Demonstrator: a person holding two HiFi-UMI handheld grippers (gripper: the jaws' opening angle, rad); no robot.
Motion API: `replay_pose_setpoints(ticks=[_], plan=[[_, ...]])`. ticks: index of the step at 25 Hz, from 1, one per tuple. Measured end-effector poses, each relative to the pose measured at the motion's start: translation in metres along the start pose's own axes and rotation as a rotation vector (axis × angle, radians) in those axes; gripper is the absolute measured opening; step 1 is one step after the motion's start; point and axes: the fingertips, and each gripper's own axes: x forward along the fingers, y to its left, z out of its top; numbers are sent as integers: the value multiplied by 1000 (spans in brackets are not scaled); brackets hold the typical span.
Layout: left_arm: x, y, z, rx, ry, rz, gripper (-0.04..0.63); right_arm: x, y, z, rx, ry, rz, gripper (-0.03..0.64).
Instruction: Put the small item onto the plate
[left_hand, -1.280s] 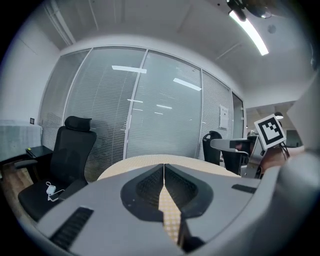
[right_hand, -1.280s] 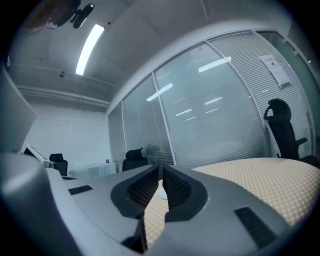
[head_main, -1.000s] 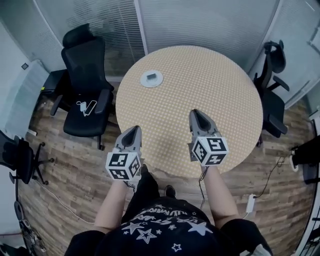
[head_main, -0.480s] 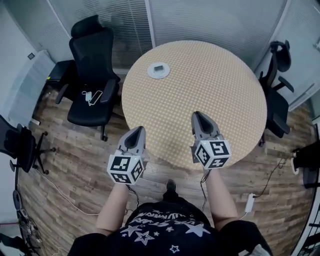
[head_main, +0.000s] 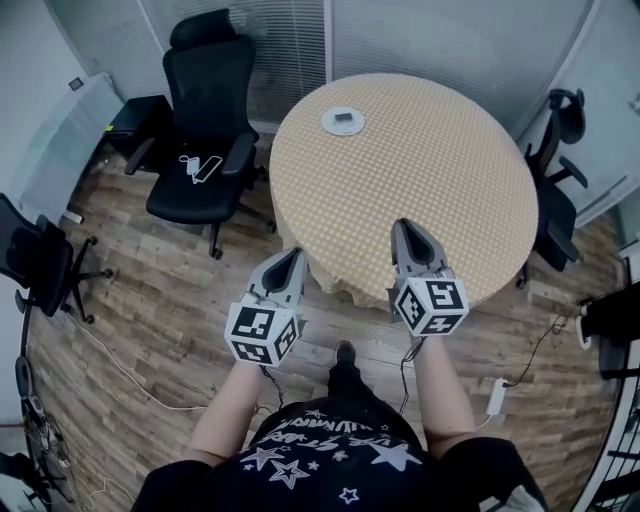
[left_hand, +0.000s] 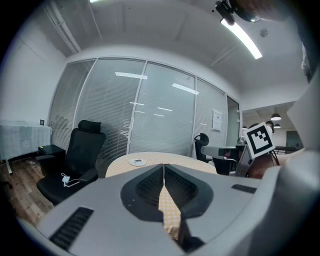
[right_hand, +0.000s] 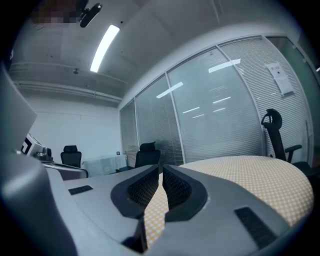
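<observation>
A small white plate (head_main: 343, 121) lies near the far left edge of the round table (head_main: 440, 160); a small grey item rests on its middle. The left gripper view shows the same plate (left_hand: 137, 161) far ahead. My left gripper (head_main: 291, 262) hovers over the floor just off the table's near edge, its jaws together and empty. My right gripper (head_main: 409, 232) hangs above the table's near edge, jaws together too, nothing held. Both are far from the plate.
A black office chair (head_main: 205, 130) with a white cable on its seat stands left of the table. Another black chair (head_main: 552, 180) sits at the right, and one more (head_main: 40, 265) at the far left. Glass partitions with blinds (head_main: 420, 40) run behind.
The person has stepped back from the table. Both grippers now sit at or beyond its near edge, and the plate looks farther away. The jaws have stayed together.
</observation>
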Motion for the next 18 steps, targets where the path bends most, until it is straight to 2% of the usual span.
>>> replay_pose_setpoints(ticks=[9,18], plan=[[-69,-44,-4,39,-30,-110,11,-87,67,-4,-110,-8,-31,38],[-153,-93,-44,34,-20,-186,11,-190,112,-35,-107,9,-67,31]])
